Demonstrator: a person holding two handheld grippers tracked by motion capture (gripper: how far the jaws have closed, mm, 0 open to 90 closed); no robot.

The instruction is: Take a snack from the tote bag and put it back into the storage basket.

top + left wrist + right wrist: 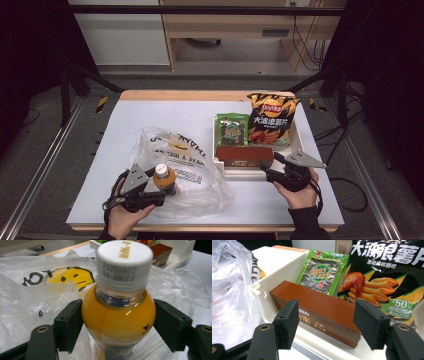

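Note:
My left gripper (161, 187) is shut on an orange juice bottle (164, 177) with a white cap, held upright over a crumpled clear plastic bag (182, 150). In the left gripper view both black pads press the bottle (117, 315) at its shoulder, with the bag (37, 290) spread behind and below. My right gripper (270, 165) stands open at the near edge of a white tray (300, 145). Its jaws point at a long brown box (322, 307) lying in the tray's front, and the pads do not touch it.
Behind the brown box (245, 156) the tray holds a green seaweed pack (232, 130) and a black-and-orange chip bag (271, 120). The bag's far side shows in the right gripper view at the left (229, 290). The white tabletop (150, 115) extends left and back.

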